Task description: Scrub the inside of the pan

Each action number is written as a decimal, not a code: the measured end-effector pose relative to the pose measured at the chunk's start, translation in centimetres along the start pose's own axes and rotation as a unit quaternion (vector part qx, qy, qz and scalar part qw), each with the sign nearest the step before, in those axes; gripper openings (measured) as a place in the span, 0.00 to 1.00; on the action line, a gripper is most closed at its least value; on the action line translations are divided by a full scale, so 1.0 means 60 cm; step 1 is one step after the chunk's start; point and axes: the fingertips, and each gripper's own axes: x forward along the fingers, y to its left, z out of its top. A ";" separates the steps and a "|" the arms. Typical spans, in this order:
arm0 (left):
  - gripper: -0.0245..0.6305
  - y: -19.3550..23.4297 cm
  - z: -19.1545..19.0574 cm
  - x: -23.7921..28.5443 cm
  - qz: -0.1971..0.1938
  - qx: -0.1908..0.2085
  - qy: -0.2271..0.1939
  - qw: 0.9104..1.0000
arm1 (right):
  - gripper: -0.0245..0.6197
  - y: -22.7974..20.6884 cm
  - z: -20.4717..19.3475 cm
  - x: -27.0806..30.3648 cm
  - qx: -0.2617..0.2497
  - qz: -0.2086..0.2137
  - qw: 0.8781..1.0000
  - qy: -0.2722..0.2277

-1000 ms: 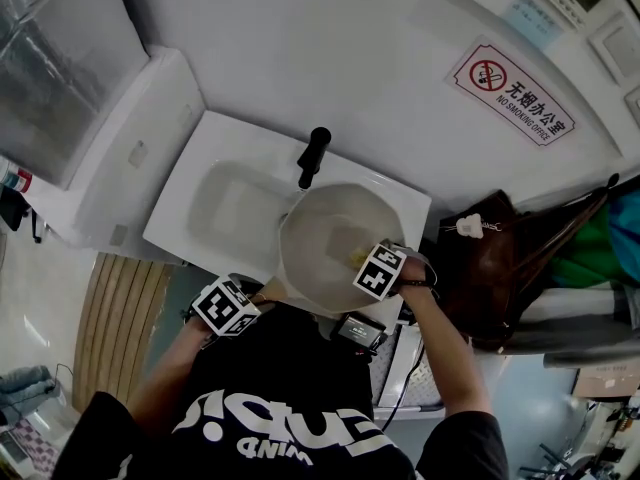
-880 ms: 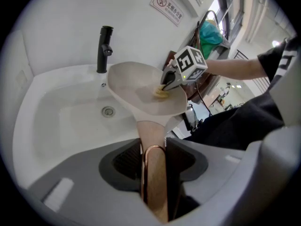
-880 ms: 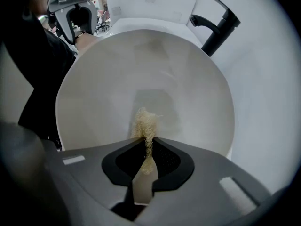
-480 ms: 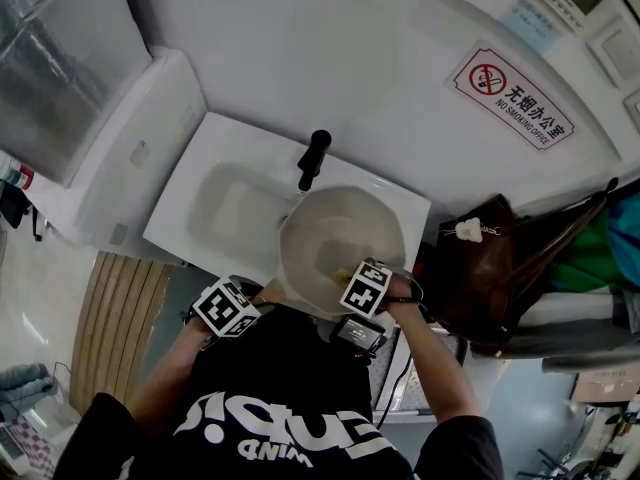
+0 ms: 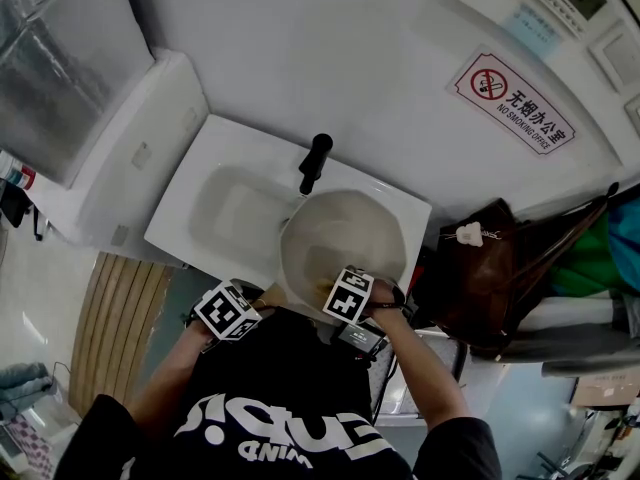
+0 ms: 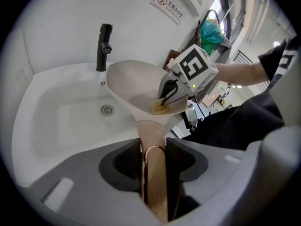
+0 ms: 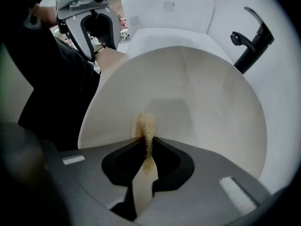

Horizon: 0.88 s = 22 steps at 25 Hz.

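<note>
The right claw point(image 7: 146, 145) points down into the pan, its jaws pinched on a thin tuft of tan scrub pad point(image 7: 144, 126). The frayed end of the pad pokes out past the tips and presses on the pan's point(image 7: 197, 102) inner wall. That contact lies low on the near side of the bowl, close to where the handle joins and just inside the rim nearest the person. From there nearly all of the pale inside opens away from the claw, up and out toward the far rim, which sits just below the black faucet point(image 6: 103, 46).

The left claw point(image 6: 153, 147) is clamped on the wooden handle point(image 6: 154, 182), both pads pressing its sides, and it carries the pan tilted, mouth up, over the right end of the sink point(image 6: 47, 112), between the faucet and the front edge. The pan's long axis runs from that handle straight out toward the faucet.

Since the pad sits at the handle end of that axis, the next stroke probably has to travel away from the person, toward the faucet-side wall, while the left claw braces the handle against the push.
</note>
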 end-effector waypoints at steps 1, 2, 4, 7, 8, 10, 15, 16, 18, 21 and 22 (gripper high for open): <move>0.30 0.000 0.000 0.000 0.000 0.000 0.000 1.000 | 0.12 0.001 0.006 0.003 -0.001 0.001 1.000 -0.003; 0.30 0.000 0.000 0.000 0.000 0.001 0.000 1.000 | 0.12 0.002 0.012 0.005 -0.002 0.002 1.000 -0.006; 0.30 0.000 0.000 0.000 0.000 0.001 0.001 1.000 | 0.12 0.003 0.023 0.009 -0.002 0.003 1.000 -0.011; 0.29 0.000 -0.001 0.000 0.000 0.002 0.003 1.000 | 0.12 0.003 0.041 0.014 0.003 0.003 1.000 -0.023; 0.30 0.000 -0.001 0.000 0.000 0.002 0.004 1.000 | 0.12 0.002 0.047 0.016 0.007 0.002 1.000 -0.028; 0.29 -0.001 -0.001 0.000 -0.001 0.003 0.005 1.000 | 0.12 -0.002 0.057 0.019 0.016 0.002 0.999 -0.036; 0.30 0.000 -0.002 0.001 0.000 0.007 0.011 1.000 | 0.12 -0.015 0.084 0.023 0.026 0.007 0.998 -0.048; 0.29 -0.001 -0.002 0.002 -0.001 0.008 0.013 1.000 | 0.12 -0.019 0.089 0.024 0.025 0.006 0.998 -0.049; 0.30 -0.002 -0.003 0.003 -0.002 0.009 0.015 1.000 | 0.12 -0.027 0.099 0.025 0.024 0.002 0.998 -0.052; 0.30 -0.004 -0.004 0.004 -0.004 0.009 0.019 1.000 | 0.12 -0.042 0.116 0.027 0.034 -0.009 0.997 -0.065; 0.30 -0.004 -0.005 0.004 -0.005 0.010 0.021 1.000 | 0.12 -0.048 0.121 0.027 0.040 -0.013 0.997 -0.070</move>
